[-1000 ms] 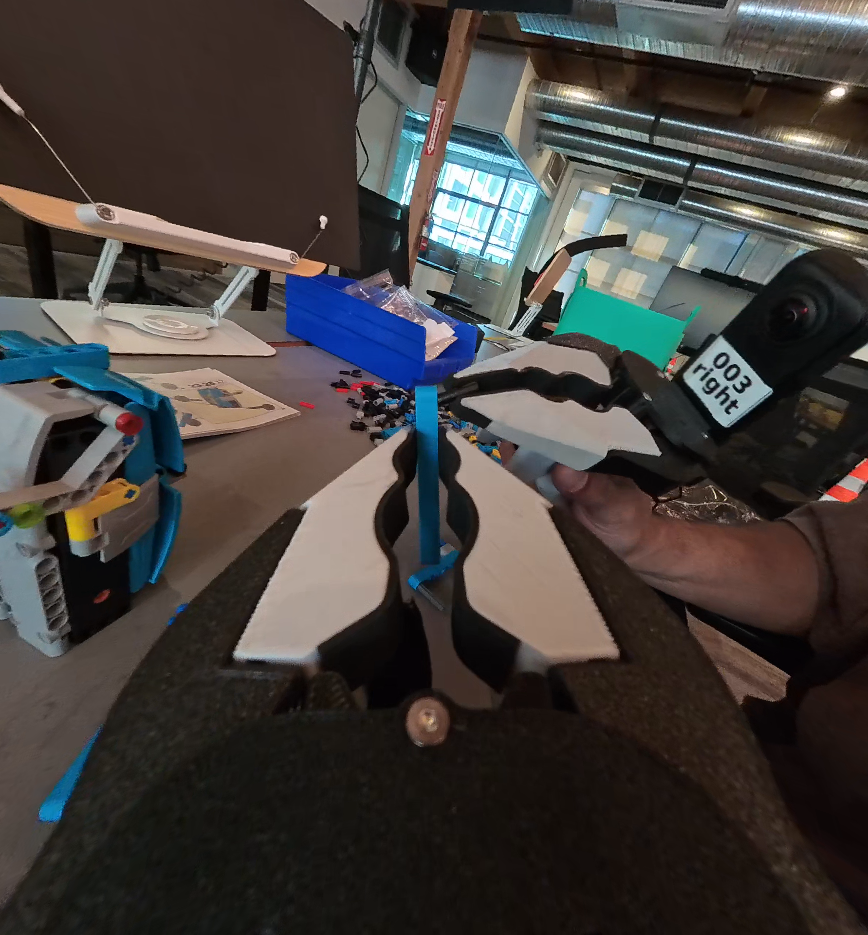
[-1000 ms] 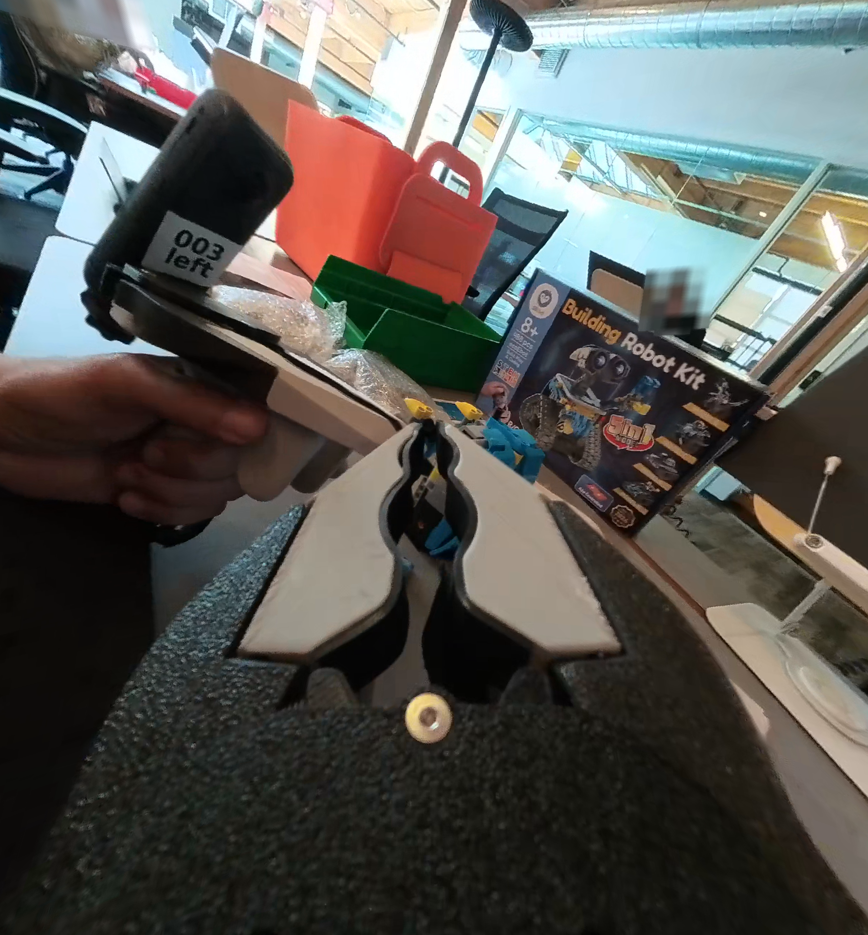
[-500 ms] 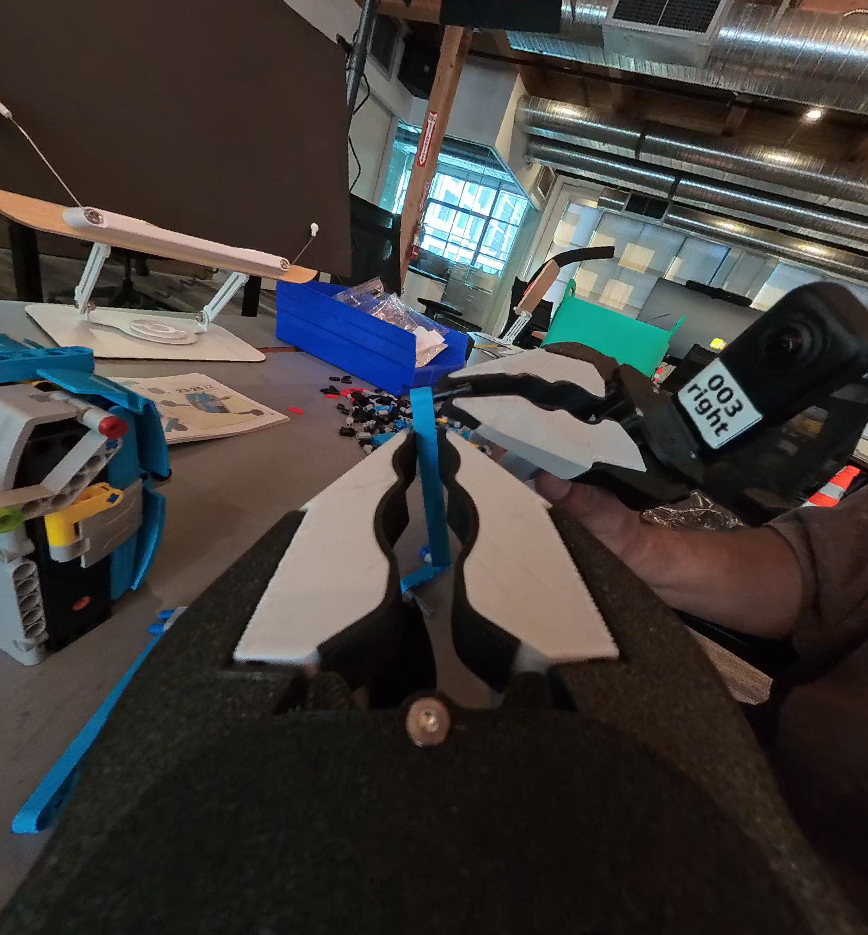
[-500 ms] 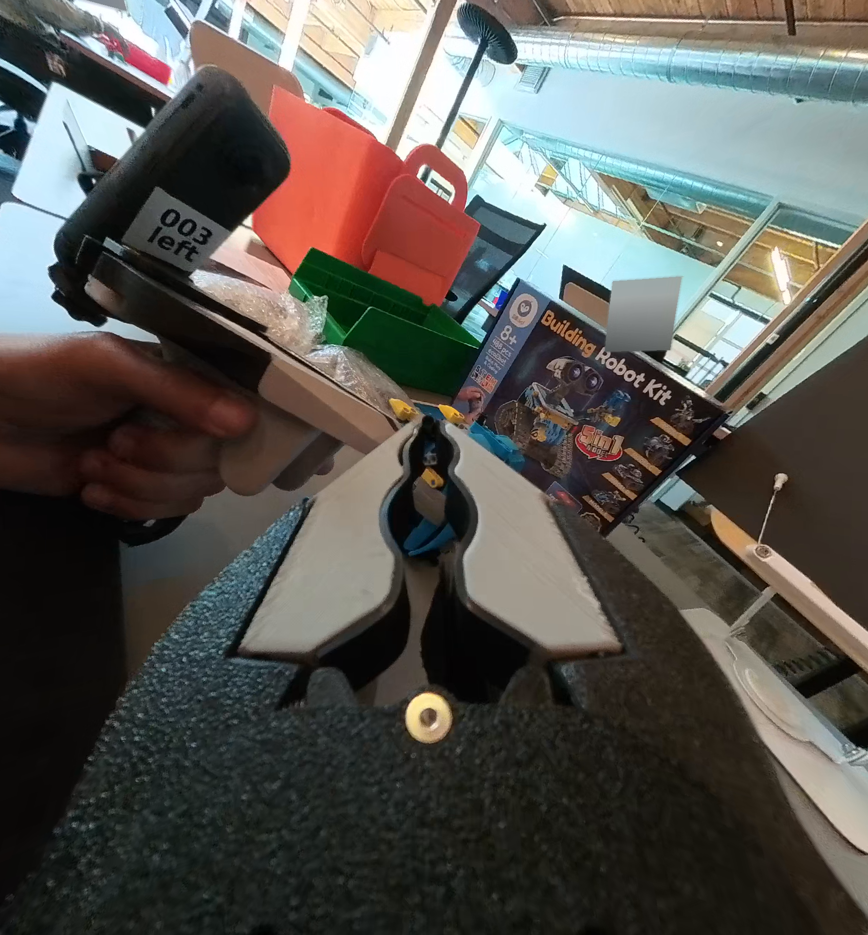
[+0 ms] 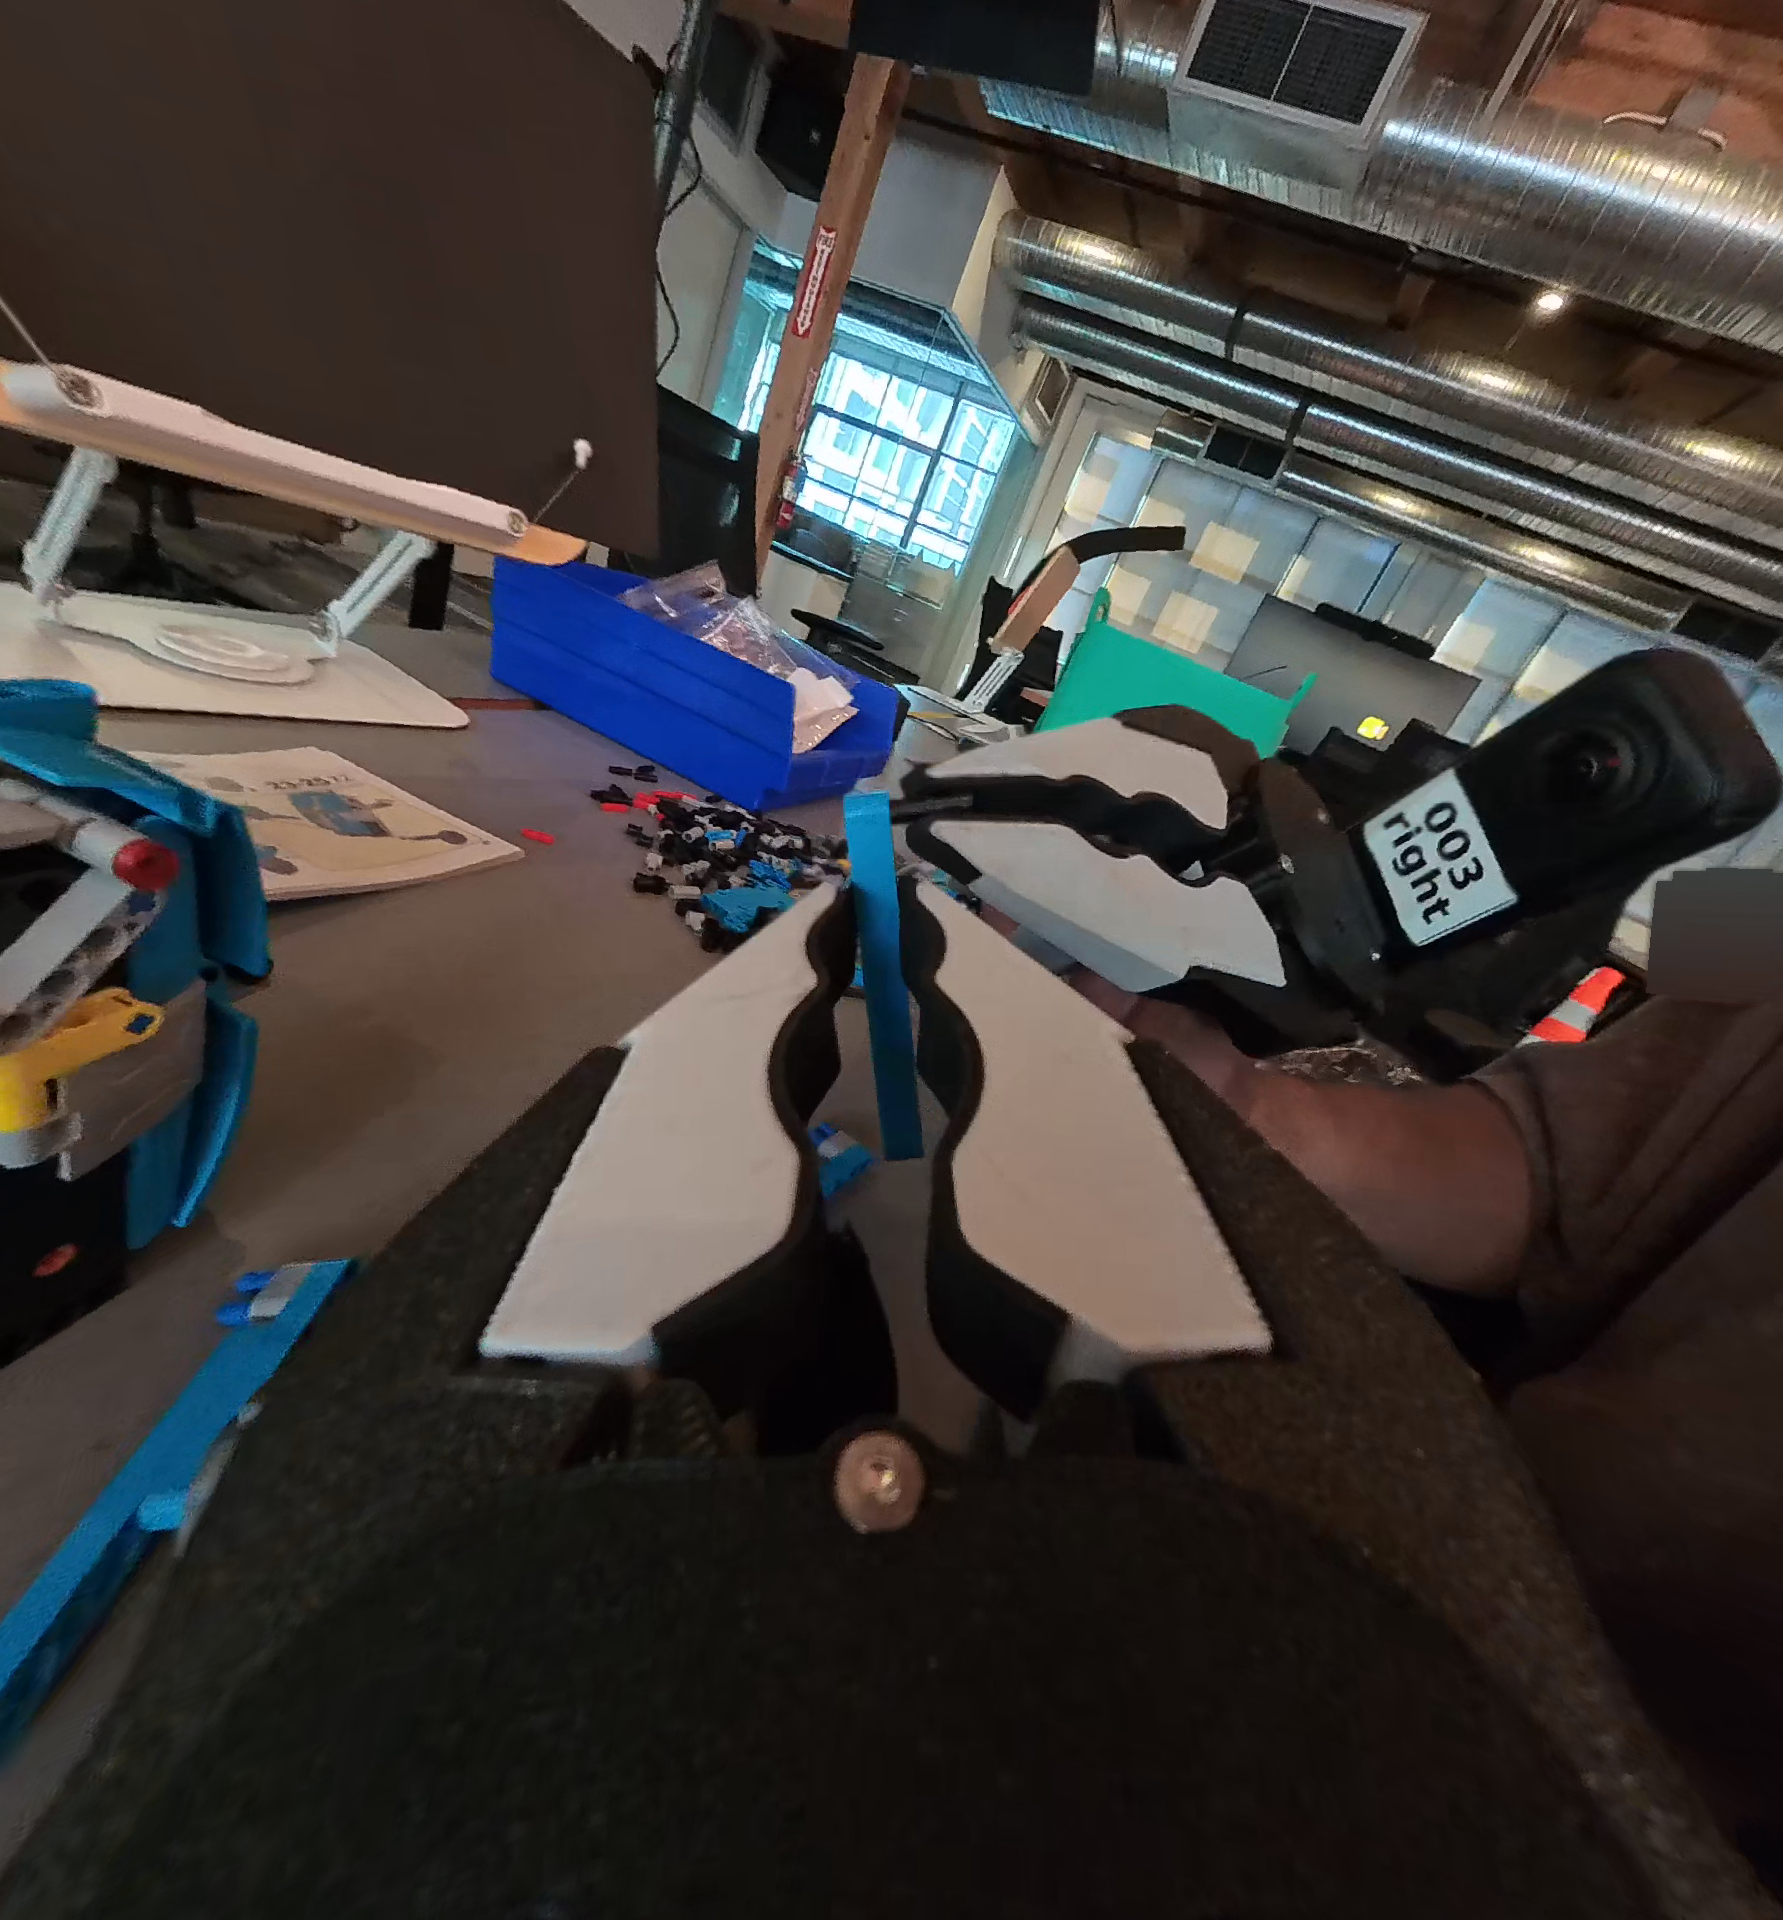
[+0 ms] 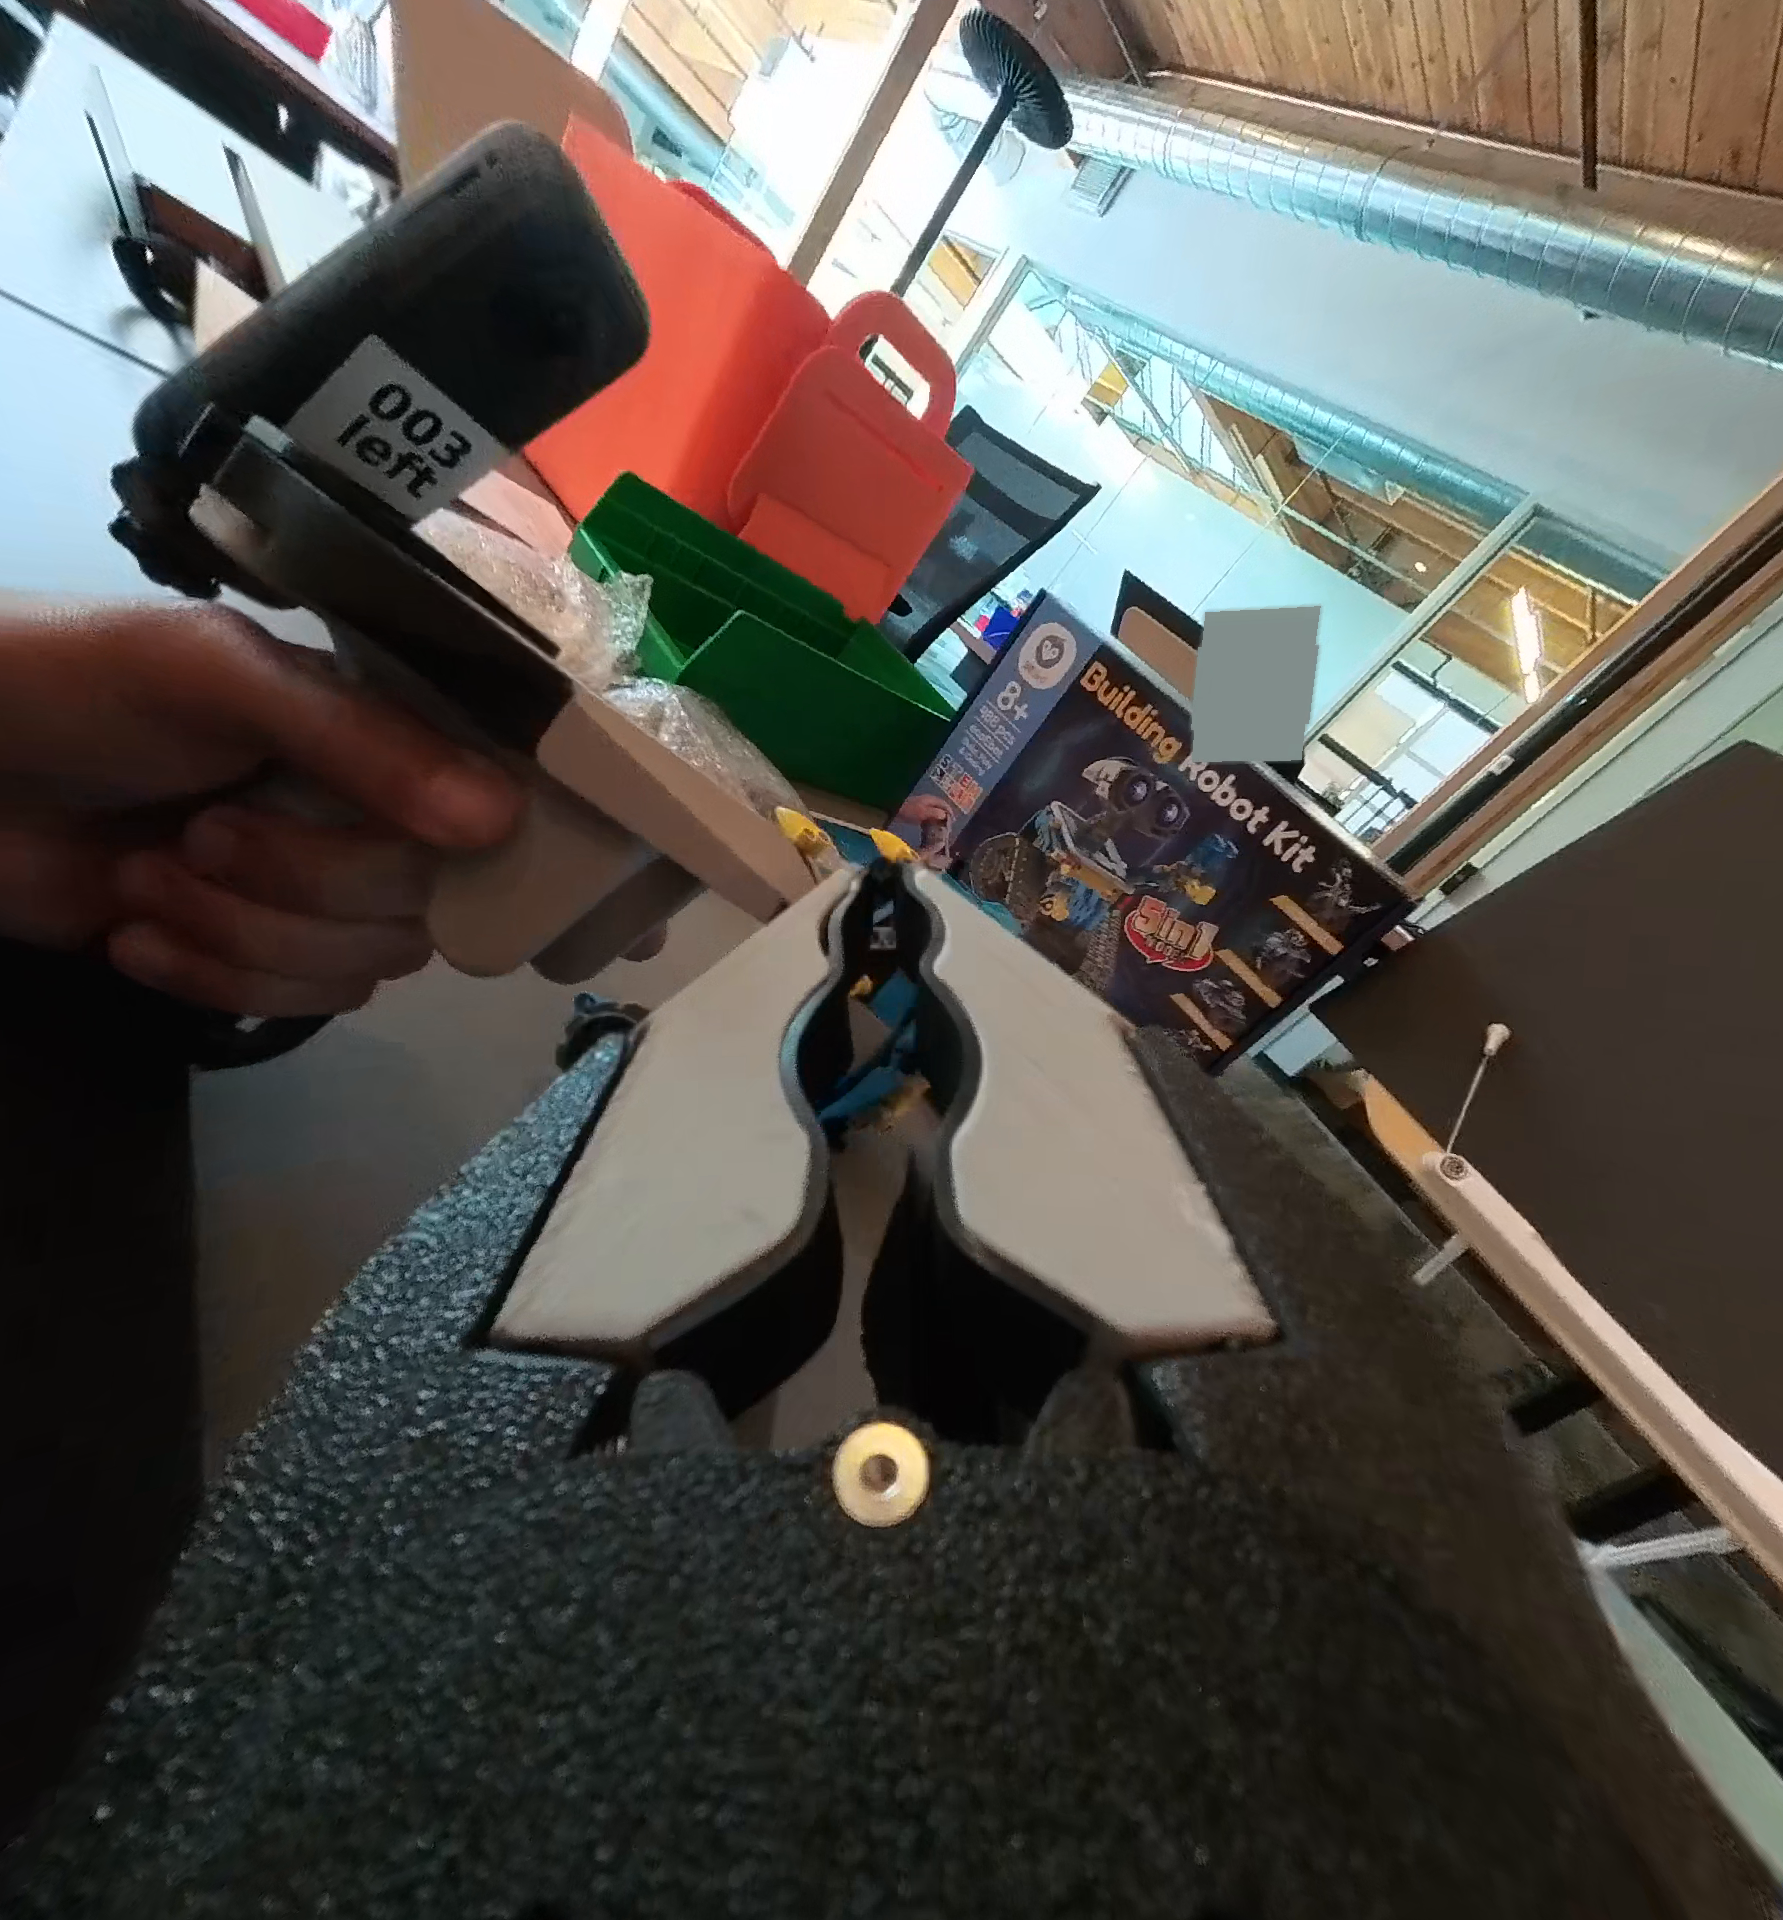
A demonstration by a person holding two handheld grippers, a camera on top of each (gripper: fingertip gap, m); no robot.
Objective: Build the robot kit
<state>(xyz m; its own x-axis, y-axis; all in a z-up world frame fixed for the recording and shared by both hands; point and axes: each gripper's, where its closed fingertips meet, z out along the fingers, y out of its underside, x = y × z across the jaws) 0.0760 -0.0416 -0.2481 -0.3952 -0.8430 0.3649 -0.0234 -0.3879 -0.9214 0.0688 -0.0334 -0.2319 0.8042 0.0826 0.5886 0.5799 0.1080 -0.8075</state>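
My left gripper (image 5: 871, 888) is shut on a thin blue beam (image 5: 887, 987) that stands upright between its jaws. My right gripper (image 5: 913, 810) comes in from the right, and its tips meet the top end of the beam. It is shut, and a small dark peg (image 5: 934, 805) seems to be pinched at its tips. In the right wrist view the right gripper (image 6: 882, 883) has its tips together. The blue beam (image 6: 897, 1013) shows through the gap behind them. The left gripper's fingers (image 6: 679, 821) lie just to the left, held by a hand (image 6: 191, 790).
A grey, blue and yellow robot model (image 5: 66, 987) stands at the left. A long blue beam (image 5: 118, 1507) lies on the table (image 5: 430, 1039) near it. A booklet (image 5: 347, 821), several loose small parts (image 5: 721, 842) and a blue bin (image 5: 679, 686) lie ahead. A kit box (image 6: 1157, 852) and a green tray (image 6: 762, 644) stand beyond. Only a small space, under 4 cm, lies between the two pairs of fingers.
Both grippers have tilted and shifted together and stay shut. The robot model has slid toward the left edge of the left wrist view. The right gripper stays at the beam's top end.
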